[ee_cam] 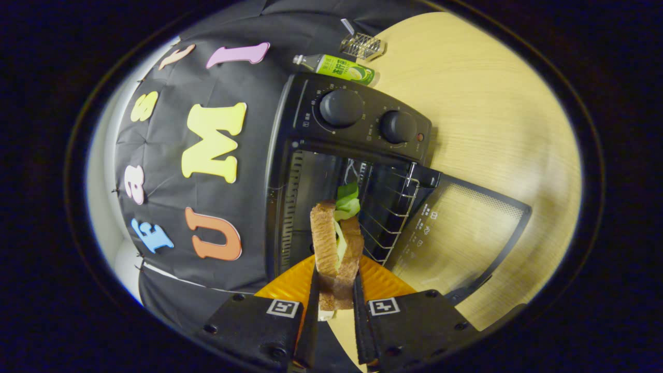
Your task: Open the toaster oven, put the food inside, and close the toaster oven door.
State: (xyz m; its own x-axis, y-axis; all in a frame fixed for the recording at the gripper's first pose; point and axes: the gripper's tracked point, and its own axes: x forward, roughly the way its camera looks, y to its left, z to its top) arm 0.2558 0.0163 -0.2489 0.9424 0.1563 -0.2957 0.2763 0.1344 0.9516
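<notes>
Sandwich (335, 248) held upright between the jaws of the gripper (334, 305), both fingers pressing its bread slices, above an orange plate (380, 282) and just before the open oven (331, 171). The door (461, 233) lies folded down onto the table (492, 119); a wire rack (391, 207) shows inside. A bottle (344, 68) lies beyond the oven. Soft, light and loose-layered, the sandwich likely needs a gentle squeeze across both slices, low down, lest the lettuce (347, 202) slip out.
</notes>
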